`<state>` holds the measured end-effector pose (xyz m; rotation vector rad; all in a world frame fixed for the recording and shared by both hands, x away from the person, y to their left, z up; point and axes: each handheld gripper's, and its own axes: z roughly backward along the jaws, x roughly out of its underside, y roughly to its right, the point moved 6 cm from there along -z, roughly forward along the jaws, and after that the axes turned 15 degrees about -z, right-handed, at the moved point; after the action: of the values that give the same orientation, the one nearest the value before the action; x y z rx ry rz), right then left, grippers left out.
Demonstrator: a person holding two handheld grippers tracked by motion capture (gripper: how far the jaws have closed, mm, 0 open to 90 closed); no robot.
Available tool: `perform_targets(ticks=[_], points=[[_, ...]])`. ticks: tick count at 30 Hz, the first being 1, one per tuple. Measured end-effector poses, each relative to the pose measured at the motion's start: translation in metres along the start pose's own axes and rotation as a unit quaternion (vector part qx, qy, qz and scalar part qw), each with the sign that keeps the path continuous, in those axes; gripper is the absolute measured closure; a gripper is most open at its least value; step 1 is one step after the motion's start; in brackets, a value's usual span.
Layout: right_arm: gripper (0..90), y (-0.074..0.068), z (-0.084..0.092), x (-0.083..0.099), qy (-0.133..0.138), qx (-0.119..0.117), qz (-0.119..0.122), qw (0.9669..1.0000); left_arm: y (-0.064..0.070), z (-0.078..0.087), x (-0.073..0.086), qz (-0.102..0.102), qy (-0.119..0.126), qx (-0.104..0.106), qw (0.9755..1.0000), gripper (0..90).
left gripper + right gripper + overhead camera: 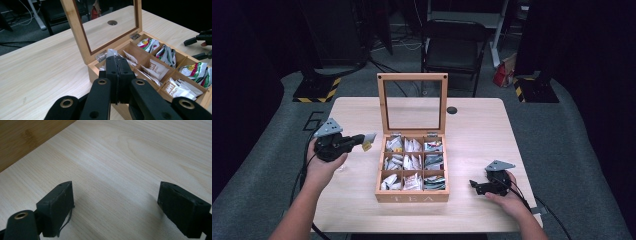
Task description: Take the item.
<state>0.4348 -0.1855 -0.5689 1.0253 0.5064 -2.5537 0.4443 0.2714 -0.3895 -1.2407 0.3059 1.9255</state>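
While the left gripper (pixel 360 140) hangs above the counter (pixel 357 112) just left of the tea box (pixel 412 197), its fingers (pixel 117 75) are pressed together on a tea bag packet (pixel 368 141). In the high view the packet juts out past the fingertips toward the box, its pale face and a small yellow corner visible. In the left gripper view the fingers hide most of it, and a pale edge shows just beyond their tips.

The governing relation is the offset between packet and box. The box lies to the right of the left gripper, with its glazed lid (pixel 413 102) standing upright at the far side. The packet's exposed end points at the far-left compartment (pixel 394 144), which is the cell nearest the fingertips. The gripper's long axis runs roughly across the counter, toward the box's left wall. Whether the packet is on its way into the box or out of it cannot be told from the pictures.

The right gripper (pixel 477 187) rests low on the counter to the right of the box, well apart from the packet. Its fingers (pixel 58 208) stand wide apart with nothing between them, bare wood showing in the gap. The left hand (pixel 323 165) is therefore much the nearer to the packet, and judged from this layout any further handling of the packet falls to it.
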Motion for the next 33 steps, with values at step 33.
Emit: perform_targets(ticks=[33], points=[[12.9, 0.000, 0.000, 0.000, 0.000, 0.000, 0.000, 1.0000, -0.036, 0.038, 0.017, 0.037, 0.006, -0.051, 0.9980, 89.4]])
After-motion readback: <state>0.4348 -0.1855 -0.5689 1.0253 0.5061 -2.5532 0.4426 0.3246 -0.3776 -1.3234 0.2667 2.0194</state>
